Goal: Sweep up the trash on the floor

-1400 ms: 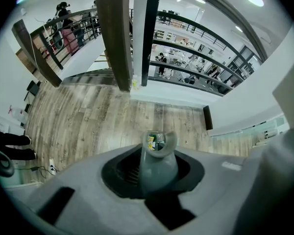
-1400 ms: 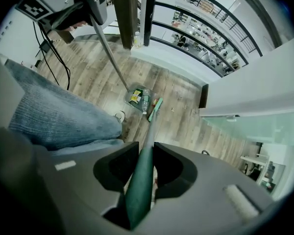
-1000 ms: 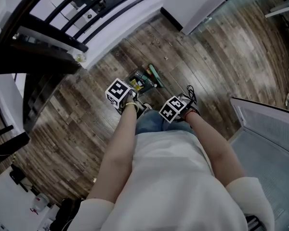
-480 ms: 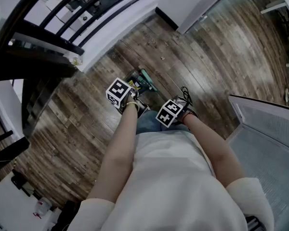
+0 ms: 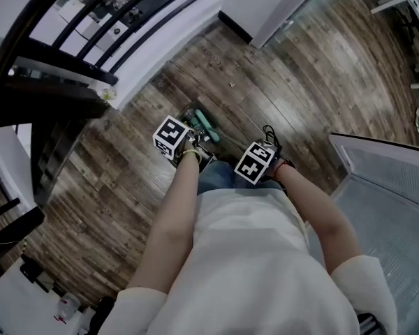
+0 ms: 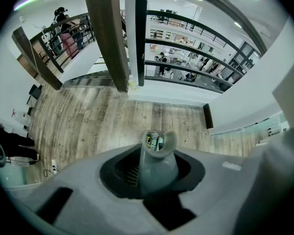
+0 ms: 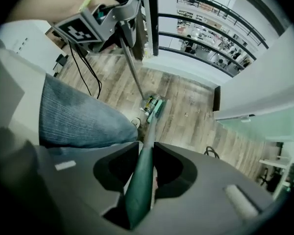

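Note:
My left gripper [image 5: 176, 139] is shut on the grey upright handle [image 6: 157, 156] of a dustpan [image 5: 189, 116] that rests on the wood floor ahead of the person's legs. Colourful trash [image 7: 148, 103] lies in the pan. The right gripper [image 5: 256, 162] is shut on the green broom handle [image 7: 141, 180], which runs down to the green broom head [image 5: 204, 123] pressed against the pan's right side. In the right gripper view the left gripper [image 7: 90, 24] shows at top left, with the thin dustpan rod [image 7: 133, 72] slanting down from it.
A black-railed balustrade [image 5: 136, 12] and white ledge run along the far left. A white wall corner [image 5: 265, 5] stands ahead, a glass panel [image 5: 384, 180] at right. A black cable [image 5: 269, 132] lies by the right gripper. The person's jeans leg [image 7: 78, 116] and shoe [image 7: 135, 123] stand close to the pan.
The broom head has slid left along the floor and closed up against the dustpan. Both grippers keep their hold; the right one shifted slightly.

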Motion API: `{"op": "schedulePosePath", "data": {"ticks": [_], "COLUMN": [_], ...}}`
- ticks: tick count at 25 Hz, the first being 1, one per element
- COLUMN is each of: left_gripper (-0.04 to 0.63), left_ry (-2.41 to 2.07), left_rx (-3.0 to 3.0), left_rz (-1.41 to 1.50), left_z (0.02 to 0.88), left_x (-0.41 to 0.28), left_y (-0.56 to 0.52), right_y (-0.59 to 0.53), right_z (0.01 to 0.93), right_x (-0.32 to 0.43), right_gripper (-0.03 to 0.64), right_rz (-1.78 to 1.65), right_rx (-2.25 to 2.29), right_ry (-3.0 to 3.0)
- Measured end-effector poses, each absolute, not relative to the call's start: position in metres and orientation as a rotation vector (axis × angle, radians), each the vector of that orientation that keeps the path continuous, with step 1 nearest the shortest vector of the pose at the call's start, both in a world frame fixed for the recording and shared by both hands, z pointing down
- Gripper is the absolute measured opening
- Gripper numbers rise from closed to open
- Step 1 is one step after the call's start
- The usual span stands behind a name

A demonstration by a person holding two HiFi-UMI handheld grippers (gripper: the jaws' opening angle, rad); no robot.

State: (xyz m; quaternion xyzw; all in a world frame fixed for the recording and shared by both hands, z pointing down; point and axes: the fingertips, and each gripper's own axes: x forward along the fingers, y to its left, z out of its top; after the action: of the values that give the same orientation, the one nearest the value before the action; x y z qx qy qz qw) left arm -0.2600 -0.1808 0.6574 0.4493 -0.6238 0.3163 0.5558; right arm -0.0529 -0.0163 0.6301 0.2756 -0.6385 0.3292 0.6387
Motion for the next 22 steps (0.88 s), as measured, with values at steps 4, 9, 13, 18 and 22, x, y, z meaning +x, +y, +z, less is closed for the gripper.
{"op": "schedulePosePath", "data": {"ticks": [4,9,13,18,22], "left_gripper": [0.101,0.103,0.104,0.104,0.104], "left_ry": [-1.474,-1.473,-1.482,-1.479,-1.499], "left_rx": [1.063,1.064,1.063,1.071,1.052], "left_rz": [0.744,0.740,0.739,0.727,0.743], "left_z": [0.660,0.657,0.658,0.656,0.656], "left_x": [-0.261,-0.256,-0.247,-0.235,-0.233], "left_y": [-0.180,-0.178,-0.172,-0.175,-0.176], "right_y": [-0.019,-0.026,-0.029,-0.043,-0.053], "right_z": [0.619,0.611,0.615,0.616,0.613], "right_x": [-0.039,-0.014,0.010,0.036,0.056], "right_gripper": [0.104,0.104,0.104,0.104,0.104], "right_rz": [0.769,0.712,0.666,0.646,0.651], "right_rx": [0.665,0.672,0.637,0.598,0.584], "right_ry": [-1.466,-1.450,-1.458,-1.482,-1.502]}}
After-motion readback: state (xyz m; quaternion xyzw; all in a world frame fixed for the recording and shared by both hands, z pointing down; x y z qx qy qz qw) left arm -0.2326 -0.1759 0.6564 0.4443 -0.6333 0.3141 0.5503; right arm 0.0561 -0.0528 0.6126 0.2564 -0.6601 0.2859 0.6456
